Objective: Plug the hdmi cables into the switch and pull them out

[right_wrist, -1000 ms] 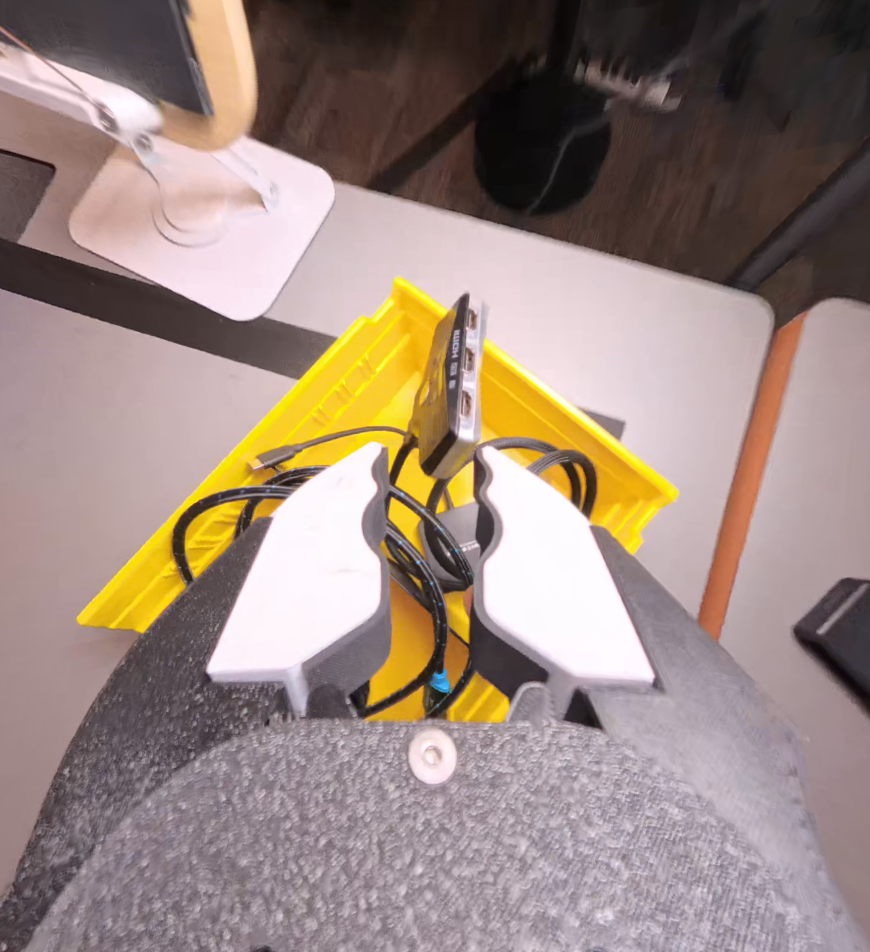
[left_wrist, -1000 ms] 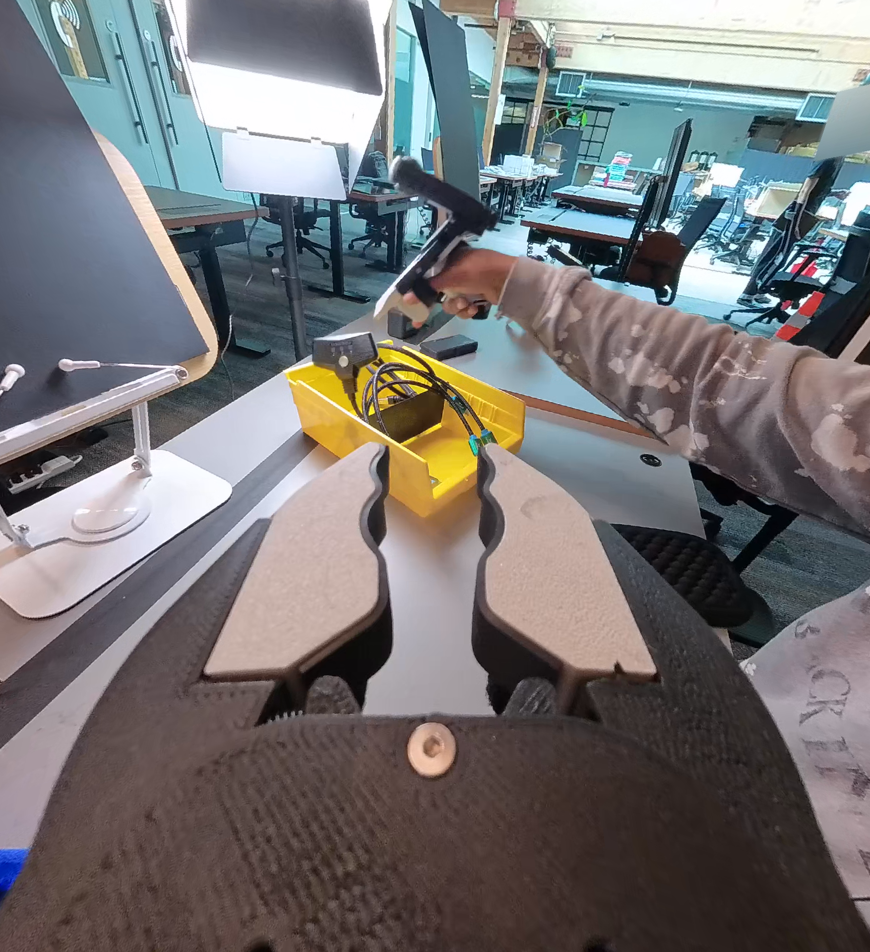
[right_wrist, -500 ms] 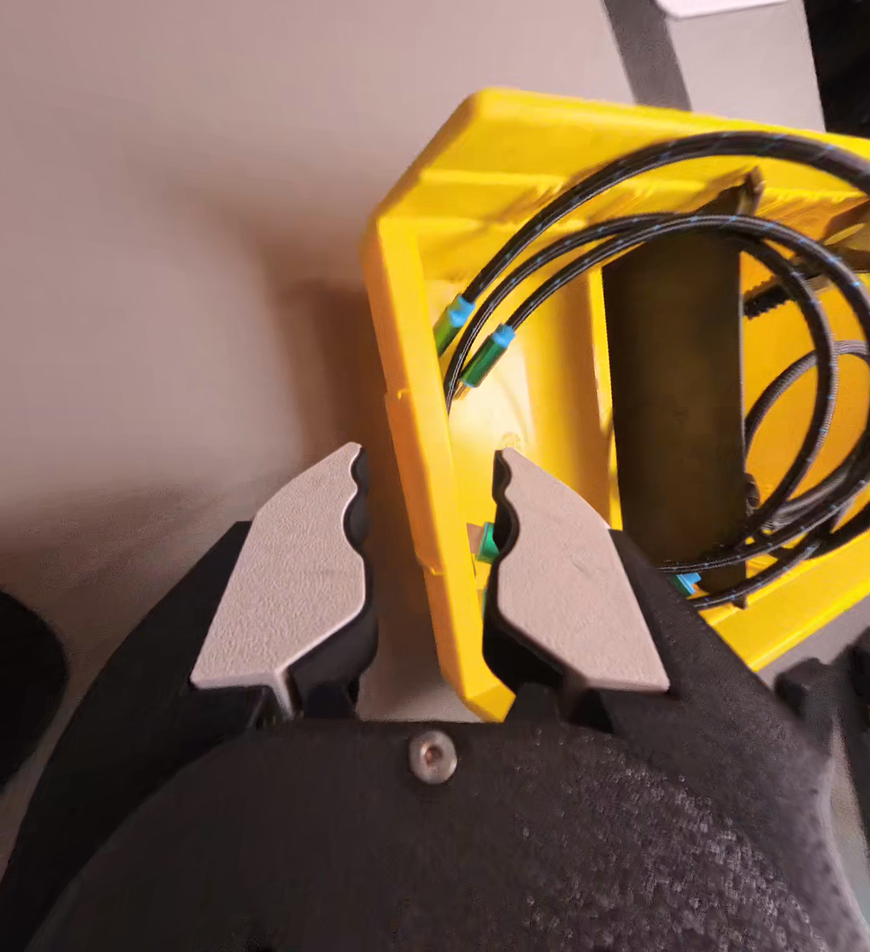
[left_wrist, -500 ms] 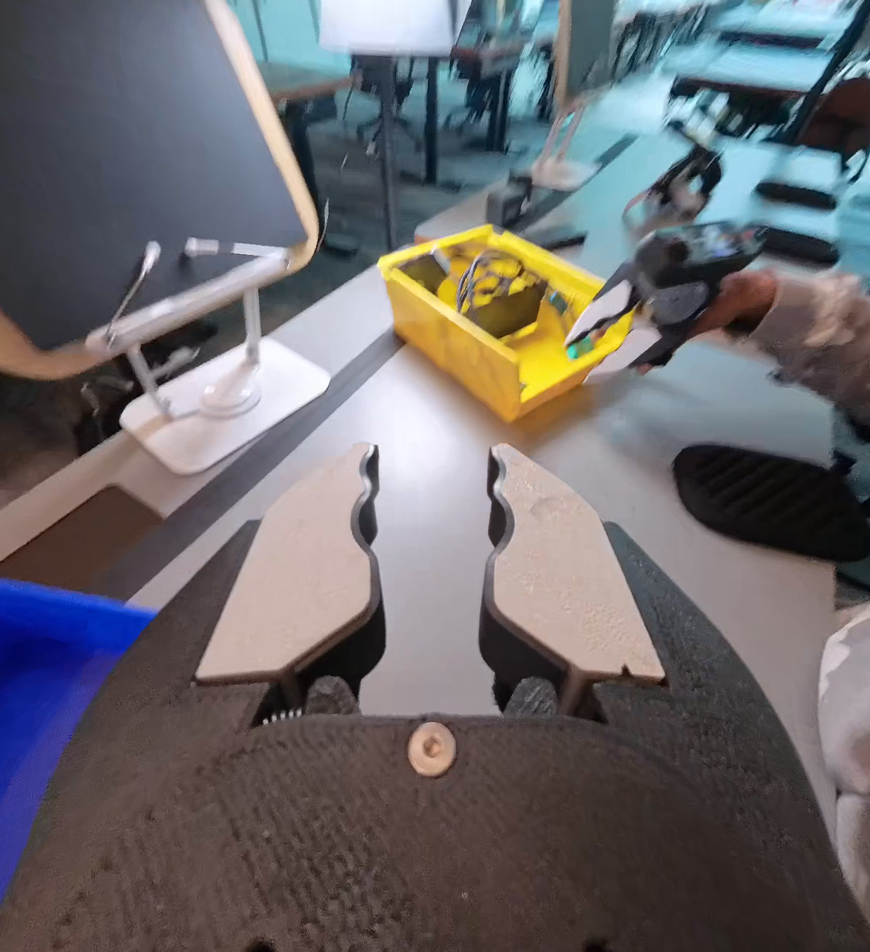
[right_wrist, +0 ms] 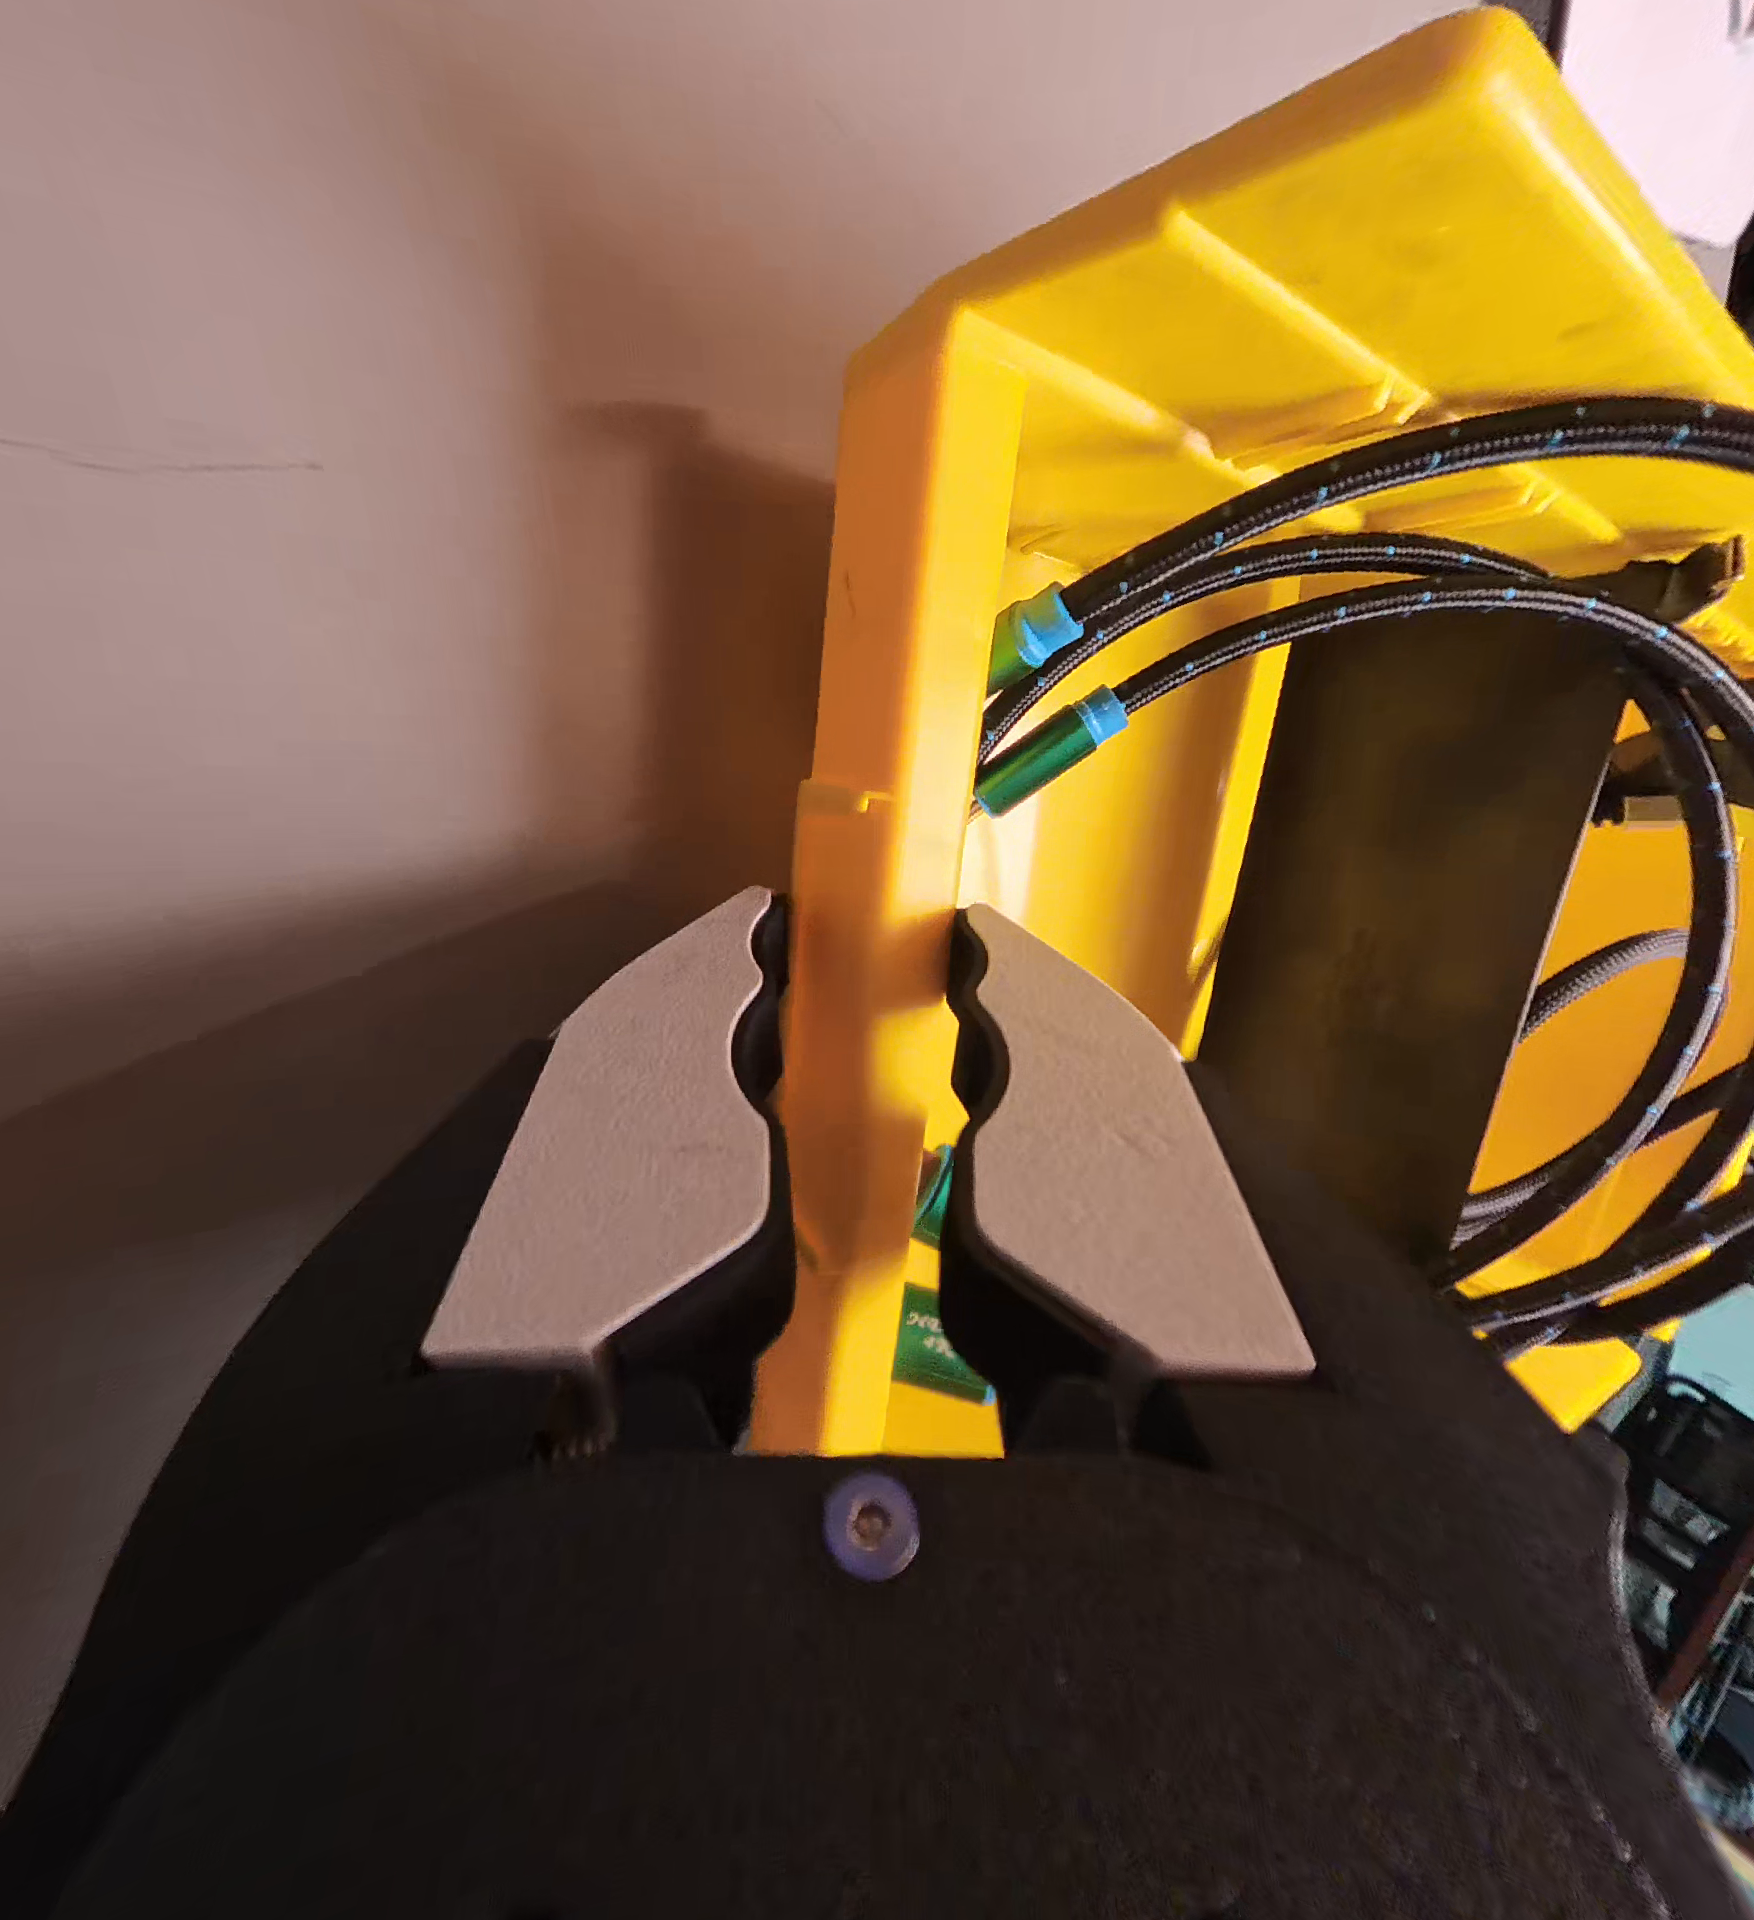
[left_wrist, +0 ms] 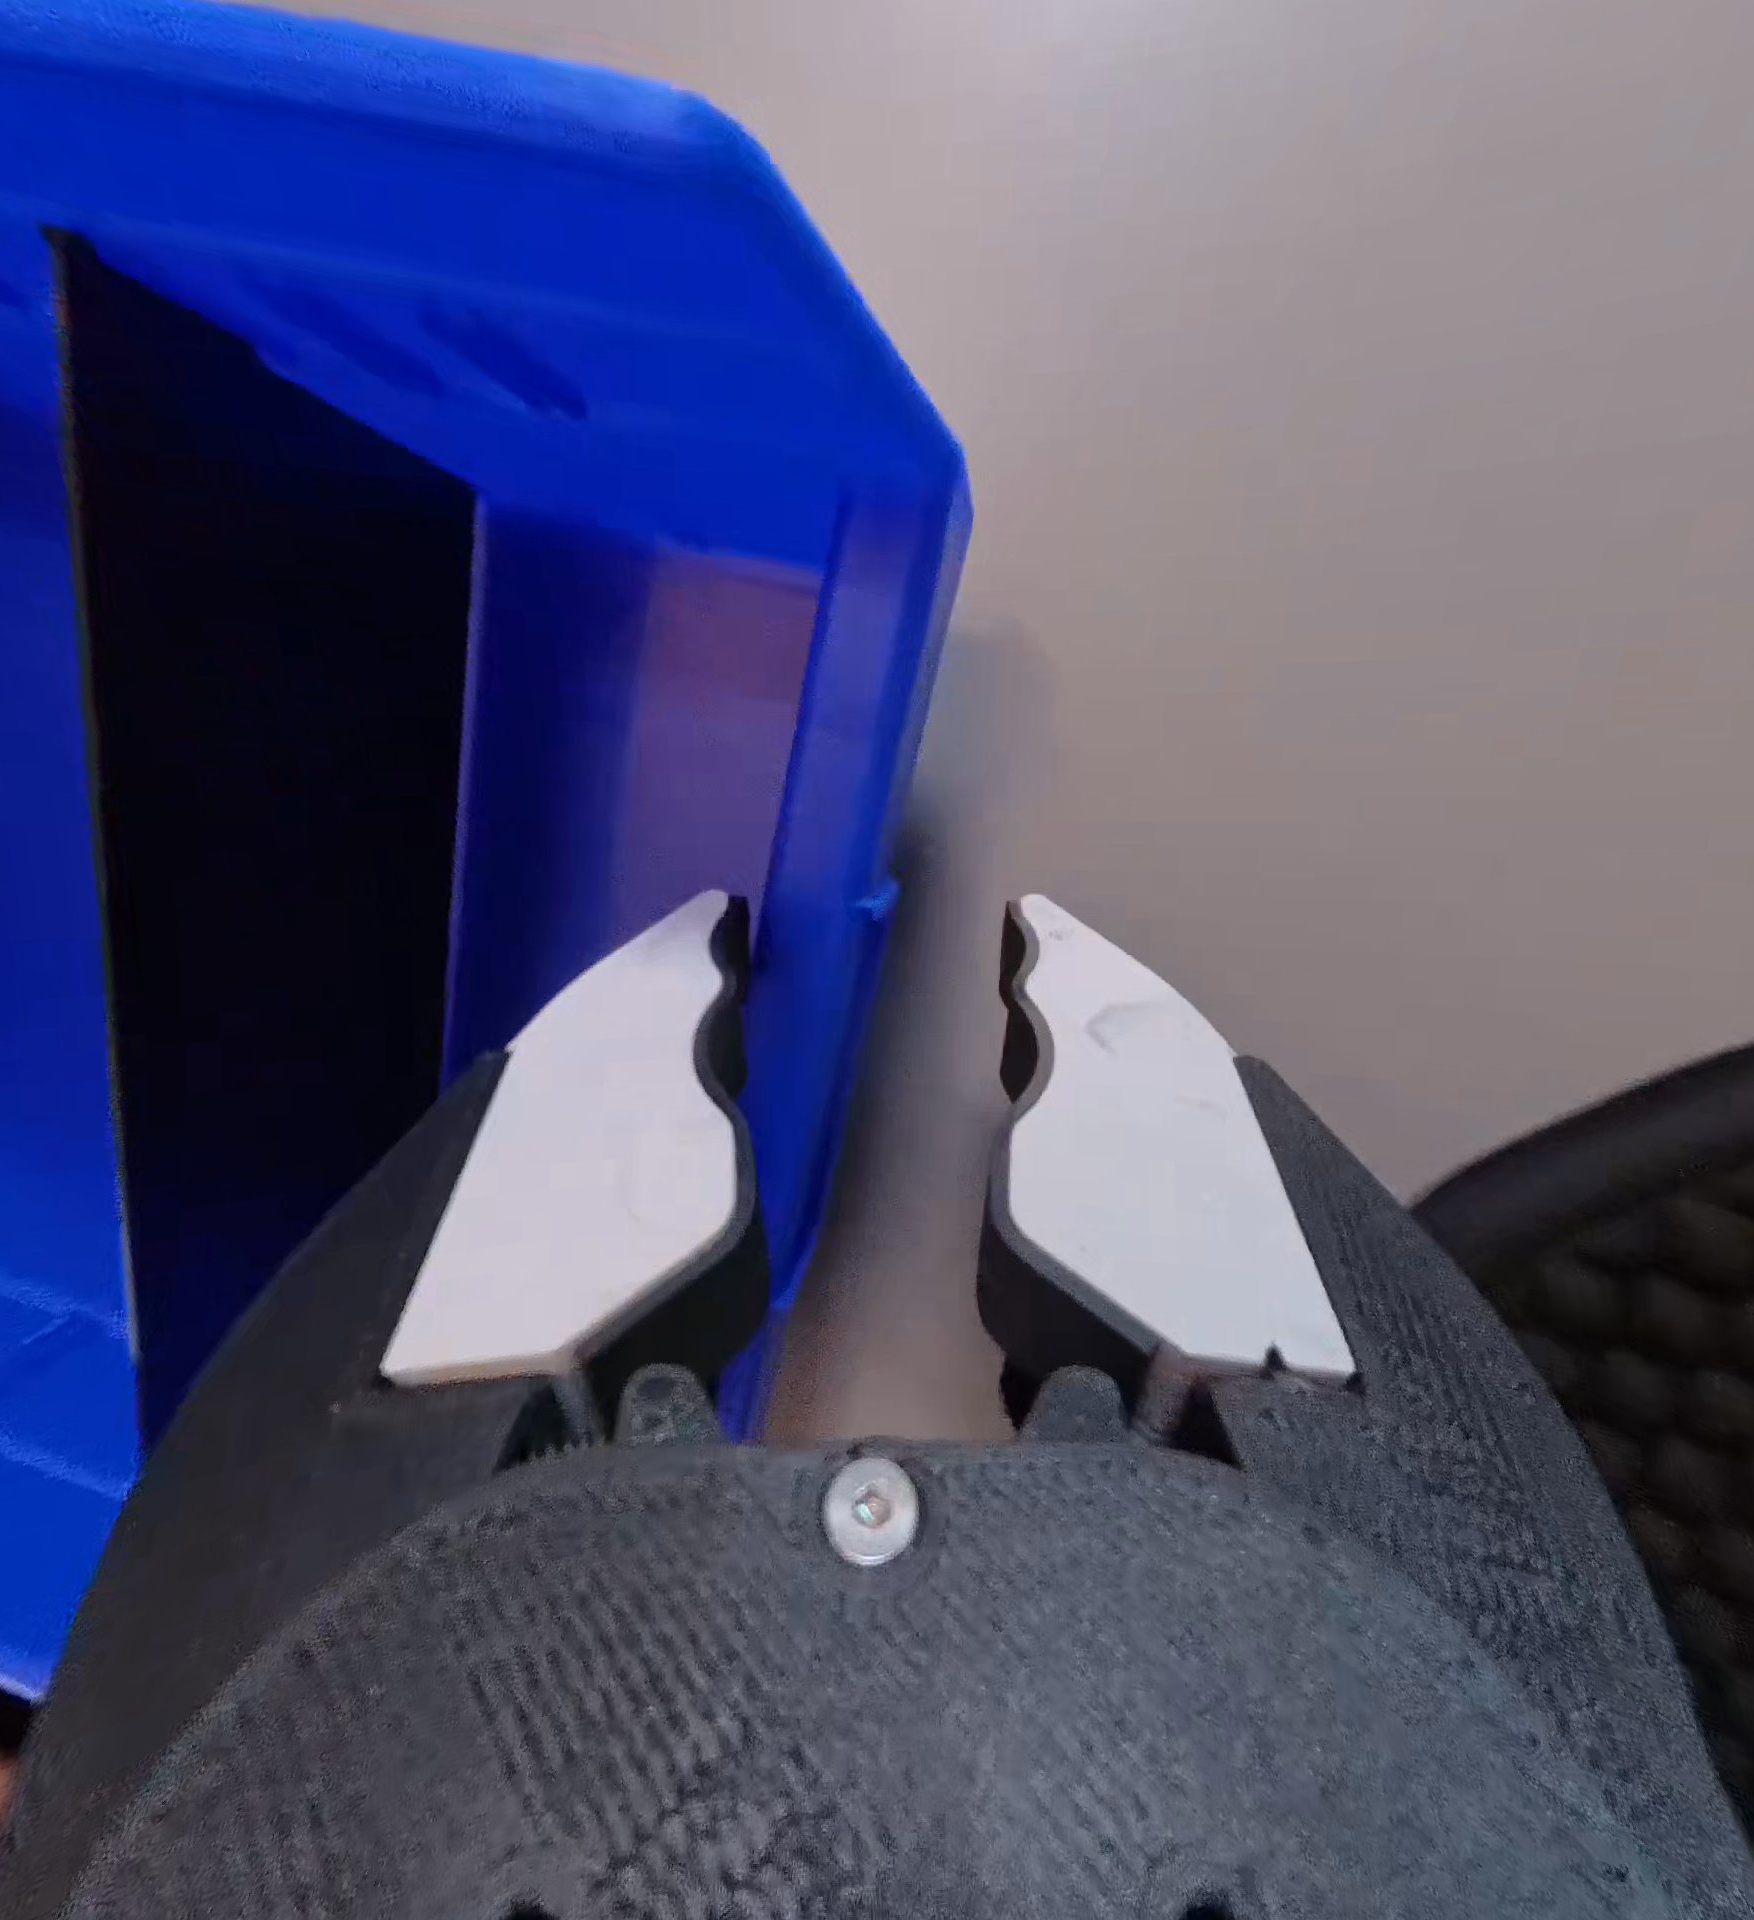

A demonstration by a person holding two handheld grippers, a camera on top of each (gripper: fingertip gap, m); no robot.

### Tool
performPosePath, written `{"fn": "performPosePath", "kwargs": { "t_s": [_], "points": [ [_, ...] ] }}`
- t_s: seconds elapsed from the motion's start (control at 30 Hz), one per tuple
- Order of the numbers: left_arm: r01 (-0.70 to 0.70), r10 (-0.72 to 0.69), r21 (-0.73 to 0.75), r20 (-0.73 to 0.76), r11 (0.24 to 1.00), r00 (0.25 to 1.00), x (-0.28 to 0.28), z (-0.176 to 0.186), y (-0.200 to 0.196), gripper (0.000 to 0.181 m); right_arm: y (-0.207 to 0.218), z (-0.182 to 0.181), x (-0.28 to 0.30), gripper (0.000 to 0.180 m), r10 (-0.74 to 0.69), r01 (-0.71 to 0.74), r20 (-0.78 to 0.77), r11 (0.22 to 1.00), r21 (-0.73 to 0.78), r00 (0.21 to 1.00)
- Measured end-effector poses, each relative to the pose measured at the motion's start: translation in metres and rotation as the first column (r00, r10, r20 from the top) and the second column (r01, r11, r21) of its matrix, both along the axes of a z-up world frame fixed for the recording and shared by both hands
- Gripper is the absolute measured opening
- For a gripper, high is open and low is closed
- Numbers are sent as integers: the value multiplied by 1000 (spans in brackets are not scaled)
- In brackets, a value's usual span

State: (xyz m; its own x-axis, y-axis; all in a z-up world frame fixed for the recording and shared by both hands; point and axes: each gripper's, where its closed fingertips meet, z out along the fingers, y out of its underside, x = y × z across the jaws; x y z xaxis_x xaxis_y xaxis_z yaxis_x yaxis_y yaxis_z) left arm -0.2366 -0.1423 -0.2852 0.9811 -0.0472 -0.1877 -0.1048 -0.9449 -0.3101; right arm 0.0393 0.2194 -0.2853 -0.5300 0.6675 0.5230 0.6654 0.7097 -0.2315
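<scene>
Two hand-held grippers astride bin walls.

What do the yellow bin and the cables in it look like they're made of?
Yellow bin: looks like rigid moulded plastic, smooth, slightly glossy, with ribbed walls. Cables: black braided fabric sleeve flecked blue; plug shells look like shiny green metal, though that's uncertain.

Soft even indoor light, slight motion blur, wide-angle bending at edges, dark shadow across table

A bright yellow bin holds black braided cables flecked blue with green plugs; another bin is solid blue.
</scene>
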Motion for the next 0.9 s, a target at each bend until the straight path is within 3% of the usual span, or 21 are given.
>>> {"fn": "performPosePath", "kwargs": {
  "t_s": [0.03,0.07,0.4,0.63,0.77,0.83,0.9],
  "points": [
    [17,-18,-17,-55,1000,998,-5,-3,1,40,-7,0,2,29,18,-18,-3,1000,-1,1000],
    [30,-33,-26,-115,999,993,-11,-2,4,28,-15,0,5,29,37,-37,-8,999,-1,999],
    [261,-246,95,-143,961,959,51,-1,66,27,-98,1,27,30,272,-273,-65,962,0,960],
    [537,-518,127,-151,834,842,123,0,130,27,-135,4,28,30,346,-348,-99,937,-9,933],
    [564,-534,219,-184,796,825,138,12,158,26,-153,49,31,32,190,-274,-337,936,-222,922],
    [506,-478,359,-170,784,862,143,35,162,30,-140,81,40,32,-12,-180,-462,912,-369,887],
    [379,-421,545,-52,748,906,160,59,158,32,-108,102,56,32,-262,-50,-544,869,-492,797]
  ]
}}
